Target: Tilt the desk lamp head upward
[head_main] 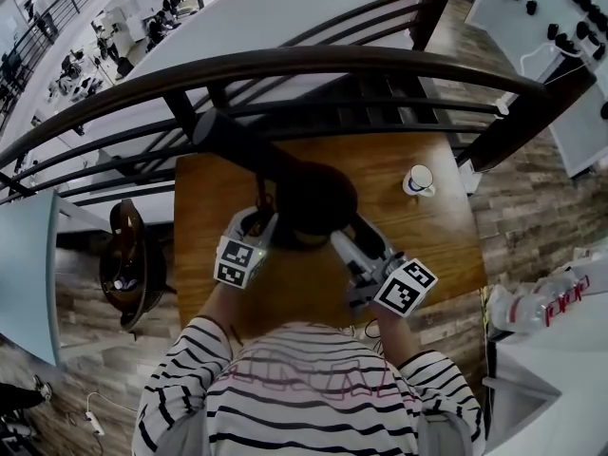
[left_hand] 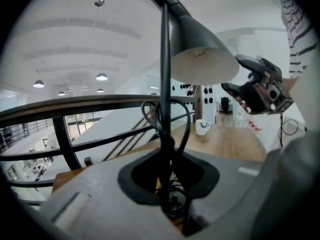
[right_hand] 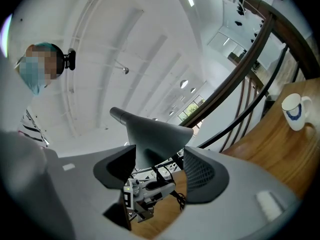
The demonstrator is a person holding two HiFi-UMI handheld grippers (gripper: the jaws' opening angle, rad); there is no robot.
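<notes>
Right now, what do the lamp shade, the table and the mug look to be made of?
Lamp shade: probably painted metal, matte dark outside, pale inside, thin smooth cone.
Table: wood or wood veneer, brown with visible grain, slight sheen.
Mug: likely glazed ceramic, glossy white with a blue mark.

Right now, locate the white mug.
In the head view the white mug stands at the far right of the wooden table, right of the lamp head.

Wooden desk [head_main: 427,240], dark railing [head_main: 285,62], plank floor [head_main: 532,207]; perhaps atrium beyond.
</notes>
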